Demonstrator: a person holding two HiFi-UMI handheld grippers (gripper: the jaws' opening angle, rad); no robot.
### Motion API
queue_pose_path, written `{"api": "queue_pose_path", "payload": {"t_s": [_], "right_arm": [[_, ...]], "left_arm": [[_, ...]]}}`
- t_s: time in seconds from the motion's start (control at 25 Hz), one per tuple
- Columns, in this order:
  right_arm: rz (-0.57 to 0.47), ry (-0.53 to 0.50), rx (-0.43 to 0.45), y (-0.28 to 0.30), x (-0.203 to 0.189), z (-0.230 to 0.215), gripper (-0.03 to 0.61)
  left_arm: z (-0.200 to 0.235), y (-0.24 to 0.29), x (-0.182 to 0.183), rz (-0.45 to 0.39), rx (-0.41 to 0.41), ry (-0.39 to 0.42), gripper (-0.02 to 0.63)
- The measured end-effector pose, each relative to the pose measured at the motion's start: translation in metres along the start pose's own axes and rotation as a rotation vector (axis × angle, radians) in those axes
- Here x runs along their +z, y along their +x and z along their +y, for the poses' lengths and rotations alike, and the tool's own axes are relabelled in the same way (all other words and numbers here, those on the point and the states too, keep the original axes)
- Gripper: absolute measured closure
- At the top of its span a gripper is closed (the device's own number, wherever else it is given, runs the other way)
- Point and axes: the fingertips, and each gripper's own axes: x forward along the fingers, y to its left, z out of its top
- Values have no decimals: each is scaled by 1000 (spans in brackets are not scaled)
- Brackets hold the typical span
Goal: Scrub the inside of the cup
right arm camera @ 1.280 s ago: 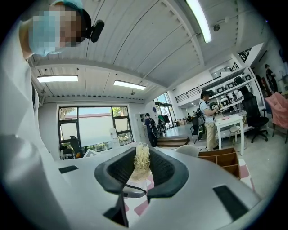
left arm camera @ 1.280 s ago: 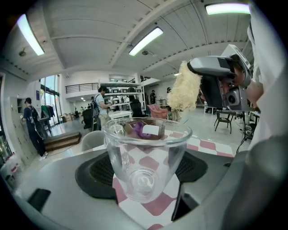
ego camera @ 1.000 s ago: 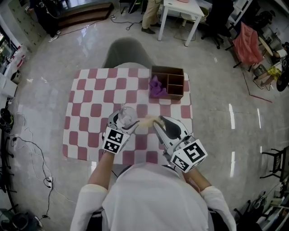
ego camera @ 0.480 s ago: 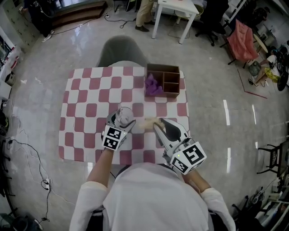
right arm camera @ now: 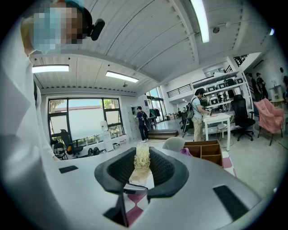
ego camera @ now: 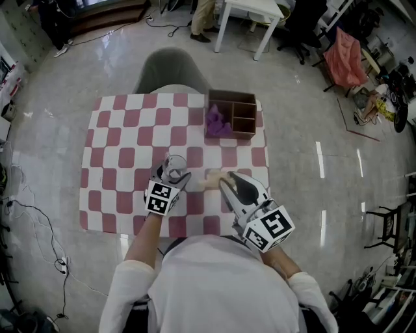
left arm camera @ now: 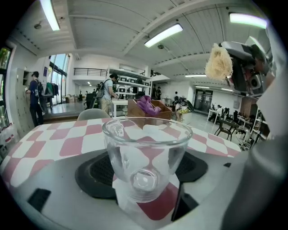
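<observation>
Left gripper [left arm camera: 145,170] first: its two dark pads are clamped on the lower walls of the cup [left arm camera: 146,152], a clear glass one, mouth pointing away from the gripper's camera and nothing inside it. From the head view the left gripper [ego camera: 171,177] holds that cup [ego camera: 174,166] over the near middle of the table, above a pink square. I can't tell whether the base touches the cloth.

Over to the right gripper [right arm camera: 141,173]: jaws pinched tight on a pale, straw-coloured scrubber [right arm camera: 142,159], its fibres sticking up past the pads. Seen from above, the right gripper [ego camera: 224,179] reaches in from the person's right with the scrubber [ego camera: 209,178] at its tip, just beside the cup and level with it. The left gripper view settles it: the scrubber [left arm camera: 219,63] sits up and off to the right of the rim, outside the glass and clear of it.

Around them, the pink-and-white checked tablecloth [ego camera: 130,143] covers the whole tabletop. At the far right corner stands a wooden box [ego camera: 246,107] with compartments, a purple cloth [ego camera: 218,123] bunched in its left section. A grey chair [ego camera: 166,71] is tucked in at the far side. Further back, a white table [ego camera: 250,13] with someone standing by it, and a pink cloth [ego camera: 344,55] draped off to the right.
</observation>
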Motion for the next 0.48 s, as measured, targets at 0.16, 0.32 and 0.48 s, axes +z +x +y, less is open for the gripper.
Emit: {"api": "queue_pose_path", "payload": {"t_s": [0.16, 0.32, 0.48], "right_arm": [[7, 2, 0, -1, -1, 0, 472], [10, 5, 5, 3, -2, -1, 472], [13, 8, 12, 6, -4, -1, 472]], "left_arm": [[1, 0, -1, -3, 5, -5, 233], [3, 2, -2, -6, 4, -10, 235], [3, 0, -4, -12, 3, -14, 235]]}}
